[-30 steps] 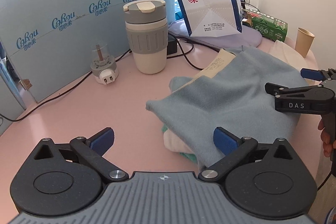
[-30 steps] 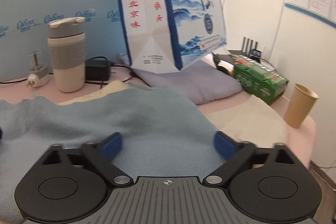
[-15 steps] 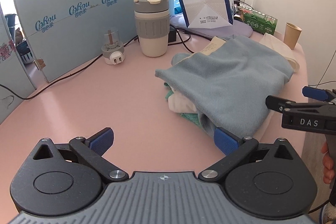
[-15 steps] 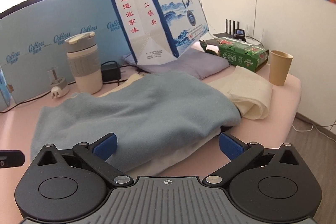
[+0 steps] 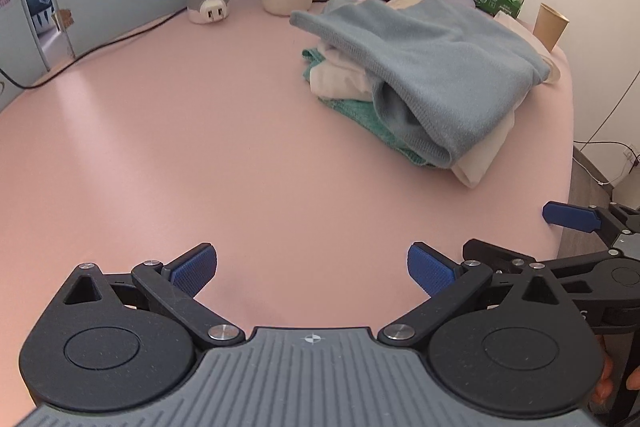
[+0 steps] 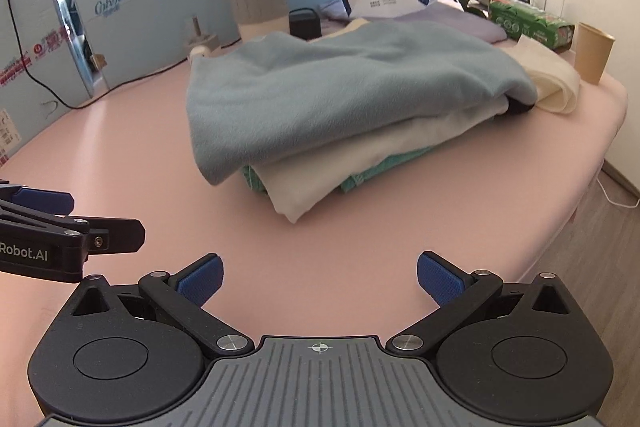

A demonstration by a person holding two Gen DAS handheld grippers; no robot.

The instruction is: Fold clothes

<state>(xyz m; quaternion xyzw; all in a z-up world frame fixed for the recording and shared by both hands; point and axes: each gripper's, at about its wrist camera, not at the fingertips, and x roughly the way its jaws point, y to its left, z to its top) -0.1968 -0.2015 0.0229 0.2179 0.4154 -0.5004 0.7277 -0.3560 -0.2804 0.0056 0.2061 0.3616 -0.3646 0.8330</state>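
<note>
Here, folded blue cloth (image 6: 352, 87) tops the stack; both tools (image 5: 312, 269) (image 6: 318, 277) gape empty.

Bright, even daylight across the pink tabletop (image 5: 200, 131), with a blown-out white patch at the top left corner of the left wrist view. Soft sheen on the tabletop, only faint shadows under the folded clothes (image 6: 340, 95). Both views are sharp at centre; fisheye bending curves the tabletop's edges, and the corners darken.
</note>
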